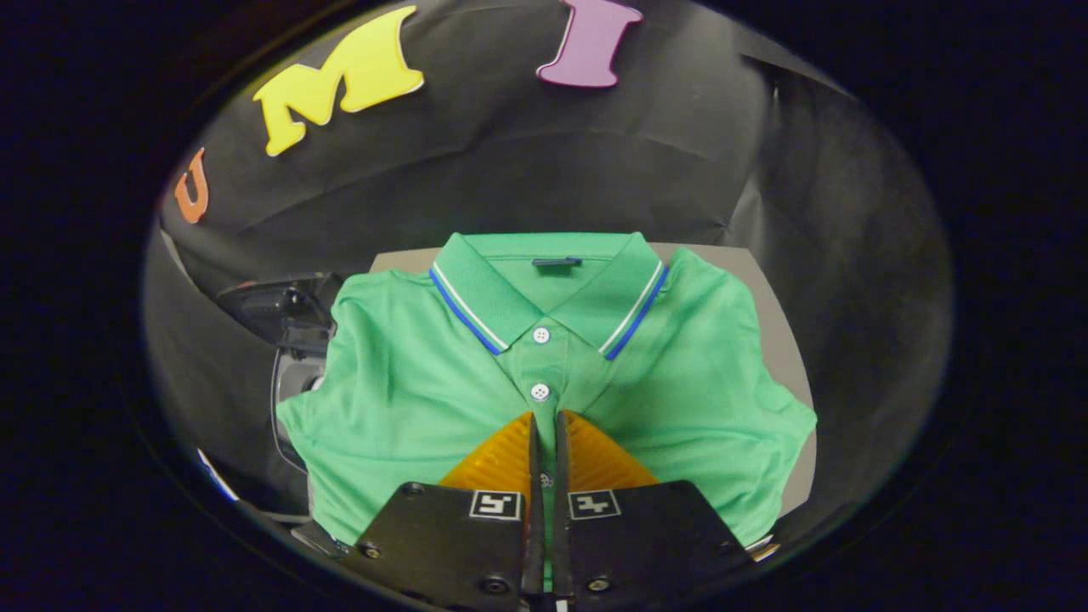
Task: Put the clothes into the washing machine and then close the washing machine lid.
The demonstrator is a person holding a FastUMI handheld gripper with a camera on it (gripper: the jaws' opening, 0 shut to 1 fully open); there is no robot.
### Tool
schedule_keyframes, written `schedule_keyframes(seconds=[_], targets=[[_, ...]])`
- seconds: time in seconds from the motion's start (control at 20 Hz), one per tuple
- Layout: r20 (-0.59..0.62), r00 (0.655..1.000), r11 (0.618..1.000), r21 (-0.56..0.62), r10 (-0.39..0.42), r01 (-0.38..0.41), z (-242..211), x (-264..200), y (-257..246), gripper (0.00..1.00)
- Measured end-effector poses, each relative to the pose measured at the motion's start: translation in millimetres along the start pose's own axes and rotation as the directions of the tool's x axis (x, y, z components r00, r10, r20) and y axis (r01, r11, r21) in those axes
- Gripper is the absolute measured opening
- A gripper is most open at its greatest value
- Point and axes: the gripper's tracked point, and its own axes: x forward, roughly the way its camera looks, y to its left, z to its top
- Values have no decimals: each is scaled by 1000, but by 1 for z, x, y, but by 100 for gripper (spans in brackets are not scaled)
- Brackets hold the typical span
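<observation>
- A green polo shirt (408,382) is laid folded, front side up, on a grey flat surface (778,327); the surface's bare edge is seen beyond the collar and along the shirt's right side.
- The collar is trimmed with white and blue stripes. Two white buttons are seen on the placket, the nearer one just ahead of the fingertips.
- The gripper (545,421) is positioned over the lower part of the placket. Its two orange ribbed fingers (501,463) are drawn almost together, with a thin strip of green fabric seen in the narrow gap between them; whether the fabric is actually pinched cannot be told.
- A dark appliance (285,319) with a rounded opening is located just beside the shirt's left sleeve, partly covered by it.
</observation>
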Motion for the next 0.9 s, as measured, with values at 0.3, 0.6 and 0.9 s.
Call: schedule_keyframes(seconds=[0.3,0.6,0.9], targets=[[139,987,992,86,83,-95,-6,-16,14,5],[351,919,977,44,179,-207,9,-82,43,5],[513,811,949,-26,282,-314,14,-161,100,5]])
